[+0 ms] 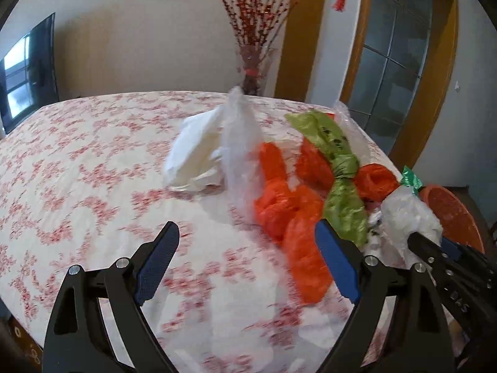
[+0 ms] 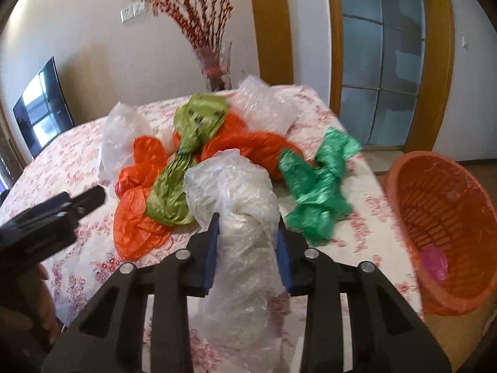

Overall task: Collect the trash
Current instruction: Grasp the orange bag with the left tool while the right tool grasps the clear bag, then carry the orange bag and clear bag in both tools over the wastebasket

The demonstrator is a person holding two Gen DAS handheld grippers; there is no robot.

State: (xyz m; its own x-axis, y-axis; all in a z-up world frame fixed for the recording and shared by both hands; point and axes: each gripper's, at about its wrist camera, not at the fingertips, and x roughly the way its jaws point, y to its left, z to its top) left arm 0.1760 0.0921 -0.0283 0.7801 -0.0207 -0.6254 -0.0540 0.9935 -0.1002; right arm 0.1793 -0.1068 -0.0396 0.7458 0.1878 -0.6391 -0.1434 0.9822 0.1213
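On the floral-cloth surface (image 2: pixel 77 168), right gripper (image 2: pixel 247 239) jaws clench a crumpled clear plastic bag (image 2: pixel 239 192), likely bound for the orange basket (image 2: pixel 441 217) beside the edge. Left gripper (image 1: pixel 245 264) jaws spread, empty, near the orange bag (image 1: pixel 289 214).

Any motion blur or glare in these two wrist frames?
Left wrist: tablecloth and orange bags smeared, open left gripper sharp; TV reflects a bright window. Right wrist: green bag blurred, clear bag clamped in the right gripper crisp. Both views show fisheye bending and dark corners.
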